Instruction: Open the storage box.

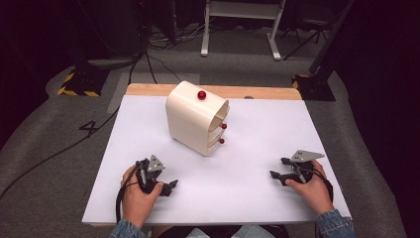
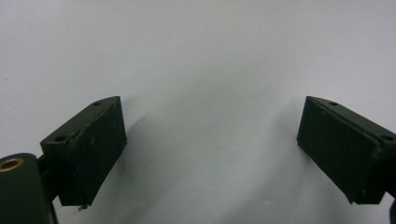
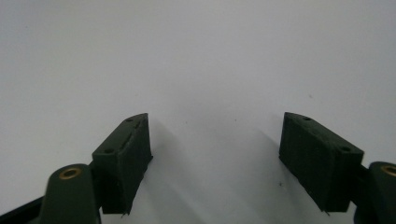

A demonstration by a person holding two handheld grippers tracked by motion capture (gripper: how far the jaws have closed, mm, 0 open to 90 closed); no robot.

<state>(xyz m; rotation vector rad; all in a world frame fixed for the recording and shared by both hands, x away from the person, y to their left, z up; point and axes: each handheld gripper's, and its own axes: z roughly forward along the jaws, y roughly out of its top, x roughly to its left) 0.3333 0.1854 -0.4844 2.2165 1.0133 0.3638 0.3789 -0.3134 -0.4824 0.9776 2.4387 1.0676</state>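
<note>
A: Left gripper?

B: Held in the left hand low on the white tabletop, near its front-left corner. Jaws spread wide apart, nothing between them. In the left gripper view, just bare white surface in the gap and ahead of the tips.

A: Right gripper?

B: Gripped by the right hand near the front-right corner, grey three-cornered plate on top. Jaws likewise parted wide and empty. Same plain white surface between and beyond them in the right gripper view.

A: Anything ahead of the jaws?

B: In the high view, a small cream drawer cabinet, standing upright toward the far middle of the tabletop. Well forward of both pairs of jaws, closer to the left pair than the right, touched by neither. One red knob on its rounded top, two more red knobs on the drawer fronts, on the side turned toward the right gripper. Hard to tell whether the drawers sit fully shut.

A: Beyond that?

B: Wooden strip along the far edge of the tabletop, grey floor with a black cable trailing across it, white frame legs farther back.
</note>
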